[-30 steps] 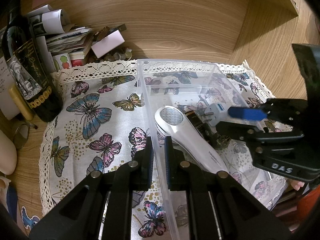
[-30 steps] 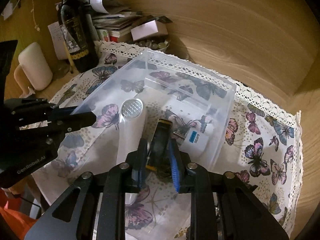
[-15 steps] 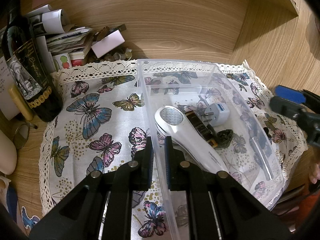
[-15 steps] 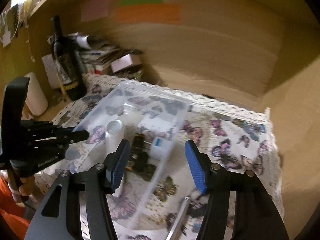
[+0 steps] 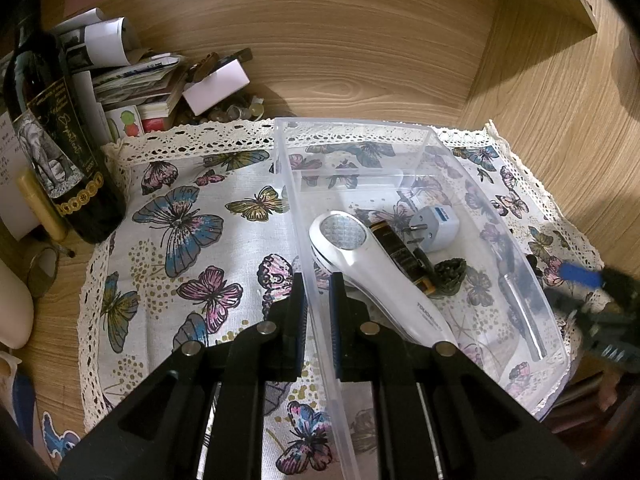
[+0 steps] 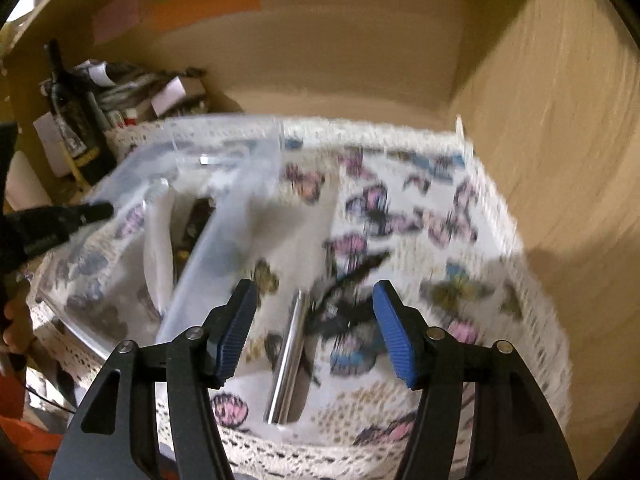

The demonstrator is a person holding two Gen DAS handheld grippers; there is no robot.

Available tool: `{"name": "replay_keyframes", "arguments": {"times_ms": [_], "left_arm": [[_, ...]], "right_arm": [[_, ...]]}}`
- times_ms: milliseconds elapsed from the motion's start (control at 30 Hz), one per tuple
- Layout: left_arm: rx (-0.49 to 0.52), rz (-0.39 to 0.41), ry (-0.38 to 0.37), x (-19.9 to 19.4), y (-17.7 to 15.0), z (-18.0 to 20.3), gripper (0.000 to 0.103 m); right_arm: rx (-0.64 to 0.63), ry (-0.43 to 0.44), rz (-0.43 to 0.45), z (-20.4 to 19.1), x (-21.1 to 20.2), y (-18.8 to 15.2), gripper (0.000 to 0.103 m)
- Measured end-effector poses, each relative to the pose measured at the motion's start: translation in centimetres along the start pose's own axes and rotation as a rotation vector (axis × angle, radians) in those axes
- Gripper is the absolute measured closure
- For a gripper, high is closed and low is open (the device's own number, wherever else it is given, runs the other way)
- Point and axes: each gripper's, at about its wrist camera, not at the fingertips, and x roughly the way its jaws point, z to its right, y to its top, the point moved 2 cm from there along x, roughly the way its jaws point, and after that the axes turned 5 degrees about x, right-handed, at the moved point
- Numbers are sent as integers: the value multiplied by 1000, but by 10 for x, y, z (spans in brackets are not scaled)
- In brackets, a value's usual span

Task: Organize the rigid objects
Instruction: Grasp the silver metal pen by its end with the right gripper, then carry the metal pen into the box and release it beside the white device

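Note:
A clear plastic bin (image 5: 400, 132) stands on the butterfly cloth (image 5: 180, 220). My left gripper (image 5: 317, 312) is shut on the bin's near left wall. Inside lie a white handheld device (image 5: 360, 256), a black-and-gold tube (image 5: 400, 256), a white plug adapter (image 5: 436, 228) and a small dark lump (image 5: 450, 276). My right gripper (image 6: 314, 296) hovers over the cloth to the right of the bin (image 6: 224, 216), its jaws opening. Below and between them lie a shiny metal rod (image 6: 286, 360) and a black wispy thing (image 6: 348, 280); neither is touched. The view is blurred.
A dark wine bottle (image 5: 60, 152) and a pile of papers and boxes (image 5: 132, 76) crowd the back left corner. Wooden walls close the back and the right side (image 5: 540, 100). A person's hand (image 6: 16, 328) shows at the left edge.
My right gripper opened, left the black-and-gold tube in the bin and swung out to the right over the cloth. The left gripper kept its hold on the bin wall.

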Motion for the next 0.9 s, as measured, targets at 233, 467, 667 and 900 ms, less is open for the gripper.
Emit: {"name": "replay_keyframes", "arguments": {"times_ms": [233, 467, 667, 900], "left_arm": [[9, -1, 1, 0, 0, 0, 94], [6, -1, 0, 0, 0, 0, 94], [7, -1, -2, -1, 1, 0, 94], [7, 0, -1, -1, 1, 1, 94]], "right_arm": [[24, -19, -81, -6, 28, -29, 57], [27, -14, -53, -8, 28, -30, 89], [33, -13, 17, -8, 15, -19, 89], [30, 18, 121, -10, -10, 7, 89]]}}
